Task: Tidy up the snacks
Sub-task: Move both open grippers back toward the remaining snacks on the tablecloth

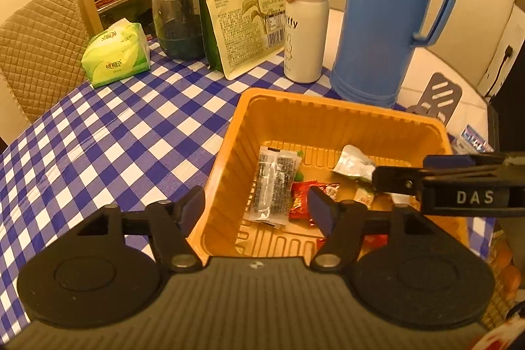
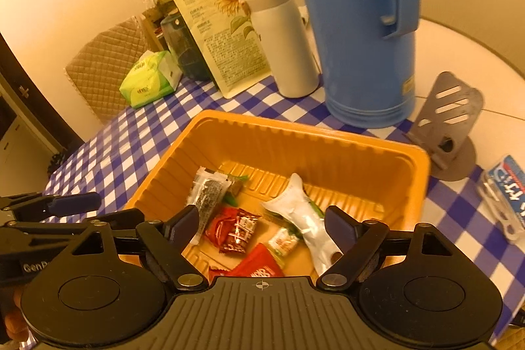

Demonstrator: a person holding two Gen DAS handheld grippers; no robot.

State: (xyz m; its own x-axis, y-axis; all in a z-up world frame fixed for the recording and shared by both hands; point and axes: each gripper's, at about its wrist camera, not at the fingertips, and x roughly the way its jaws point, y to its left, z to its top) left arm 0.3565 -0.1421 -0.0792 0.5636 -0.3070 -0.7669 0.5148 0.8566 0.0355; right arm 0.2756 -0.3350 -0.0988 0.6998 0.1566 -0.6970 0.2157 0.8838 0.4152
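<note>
Both sets of jaws stand apart with nothing between them: the left gripper hangs over the near left corner of the orange tray, and the right gripper hovers above the tray's near side, its pads clear of every packet below. From where I stand it looks like a drop has been made and the hands are free, so the sensible thing is to lift straight out without clipping the tray's rim or dragging a wrapper along. Inside the tray lie the snacks: a clear packet with dark printing toward the far left, a red wrapper just beside it, a silver-white pouch angled along the right, a small pale green-edged packet between those two, and another red packet nearest the camera, partly hidden by the gripper body. They sit loosely, some touching, none stacked neatly; if tidiness matters, I would judge nudging them flat worth doing before reaching for more. Beyond the tray on the blue checked worktop stand a large sunflower seed bag, a white flask and a tall blue thermos jug, with a green tissue pack farther left. The seed bag seems the only snack left outside; it is tall and propped upright, so gripping it low and steady would keep it from toppling against the flask.
</note>
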